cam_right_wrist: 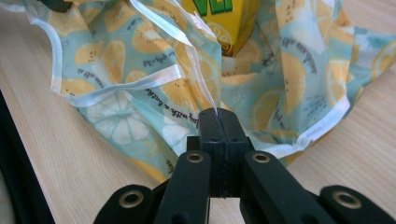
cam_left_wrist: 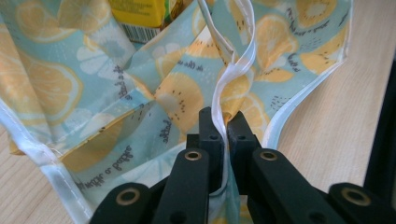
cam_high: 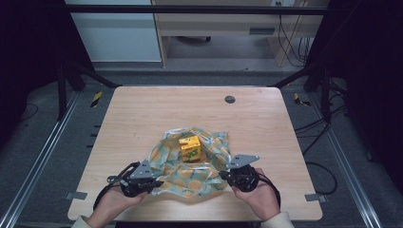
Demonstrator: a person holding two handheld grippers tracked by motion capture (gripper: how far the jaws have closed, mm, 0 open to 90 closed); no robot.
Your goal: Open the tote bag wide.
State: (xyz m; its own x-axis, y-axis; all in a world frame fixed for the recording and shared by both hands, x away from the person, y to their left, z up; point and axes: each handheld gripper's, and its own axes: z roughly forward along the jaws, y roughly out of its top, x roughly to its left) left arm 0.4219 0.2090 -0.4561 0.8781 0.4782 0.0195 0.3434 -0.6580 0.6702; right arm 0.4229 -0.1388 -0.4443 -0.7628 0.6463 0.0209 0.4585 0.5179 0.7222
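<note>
While both tools pinch the lemon-print cloth's white hem, L tool at 7 o'clock, R tool at 5, lift evenly w/o tipping the yellow carton.

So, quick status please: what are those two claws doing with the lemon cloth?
Left gripper shut on cloth hem. Right gripper shut on the opposite hem. Yellow carton sits mid-cloth. Nothing in the way.

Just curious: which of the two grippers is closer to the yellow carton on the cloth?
Right, slightly. The right gripper sits just below-right of the carton; the left gripper is farther off, below-left. Both pinch the cloth.
</note>
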